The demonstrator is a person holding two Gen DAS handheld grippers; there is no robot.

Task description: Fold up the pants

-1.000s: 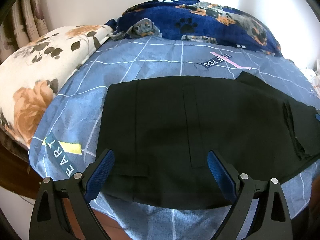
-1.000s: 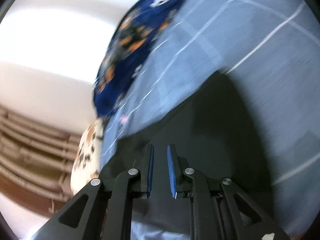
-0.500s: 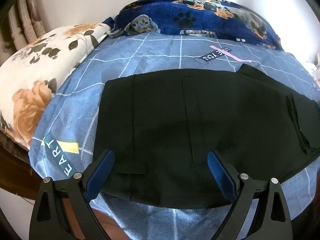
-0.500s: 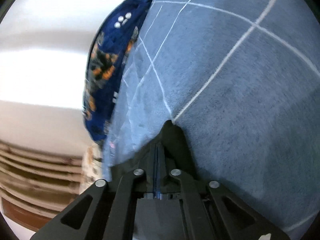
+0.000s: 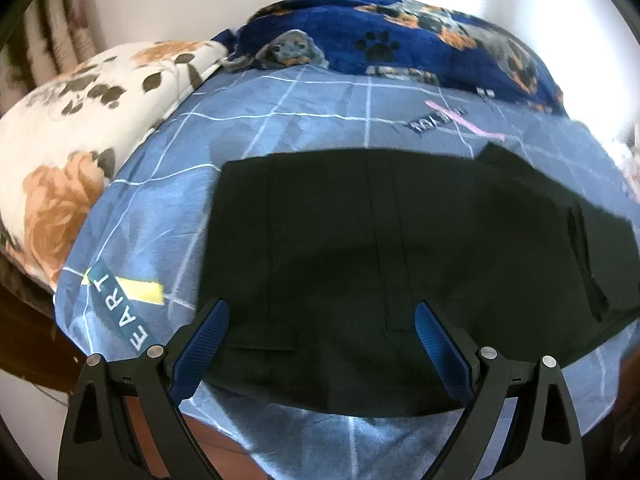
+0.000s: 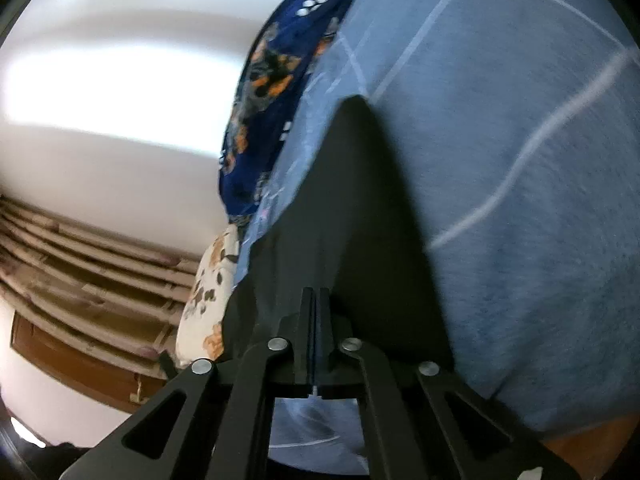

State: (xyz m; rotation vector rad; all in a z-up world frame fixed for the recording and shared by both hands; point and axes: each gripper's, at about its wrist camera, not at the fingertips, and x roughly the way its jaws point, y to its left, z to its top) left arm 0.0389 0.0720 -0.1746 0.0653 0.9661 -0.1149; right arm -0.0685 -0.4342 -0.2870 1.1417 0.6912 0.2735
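We see black pants point(image 5: 400, 248) spread flat on blue checked bedsheet point(image 5: 312, 112), ahead of left gripper point(image 5: 322, 324). Left gripper released, jaws wide, empty, above near hem. Our right gripper point(image 6: 316, 312) clenched on pants point(image 6: 352, 208) edge, fabric peaking ahead of tips.

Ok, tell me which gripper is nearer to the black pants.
Right. The right gripper is shut on the black pants, pinching the fabric. The left gripper hangs open above their near edge, not gripping.
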